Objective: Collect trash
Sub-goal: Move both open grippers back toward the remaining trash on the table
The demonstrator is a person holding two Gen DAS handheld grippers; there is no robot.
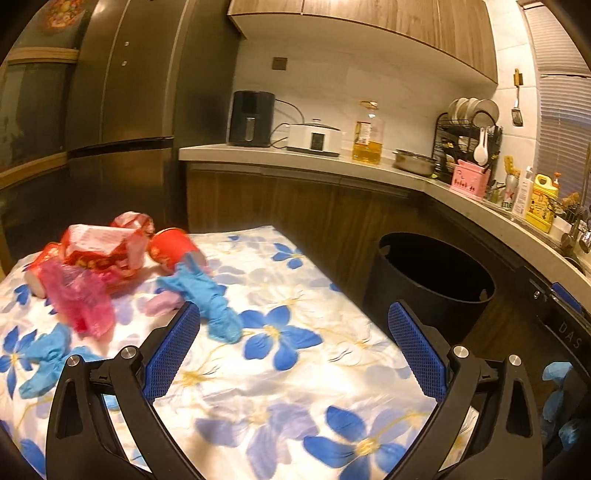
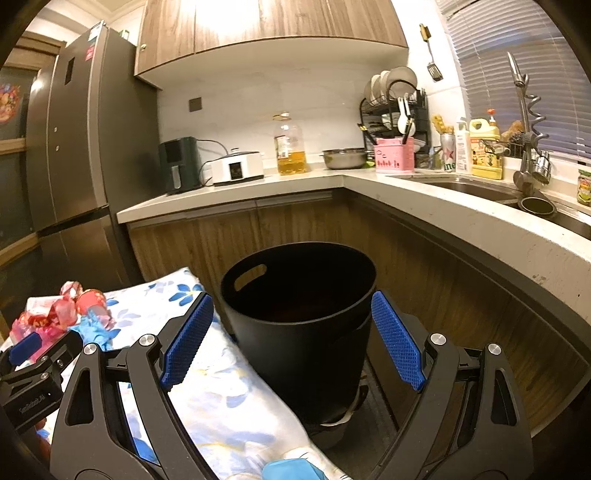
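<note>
Cloth (image 1: 295,369): white with blue flowers, yellow centres and yellow vine lines. Trash pile: red wrappers (image 1: 99,247) with white and gold print, pink plastic bag (image 1: 79,302), light-blue gloves (image 1: 210,299), red can (image 1: 173,247). Bin (image 2: 299,314): plain black. Both grippers black, pads (image 1: 173,347) blue with a fine mesh texture. Cabinets (image 2: 258,22): brown wood grain. Countertop (image 2: 443,214): off-white. Fridge (image 2: 85,147): dark grey. Oil bottle (image 2: 290,147): clear, amber oil. Utensil box (image 2: 393,158): pink. Detergent jug (image 2: 484,147): yellow. Blinds (image 2: 517,55): white slats.
</note>
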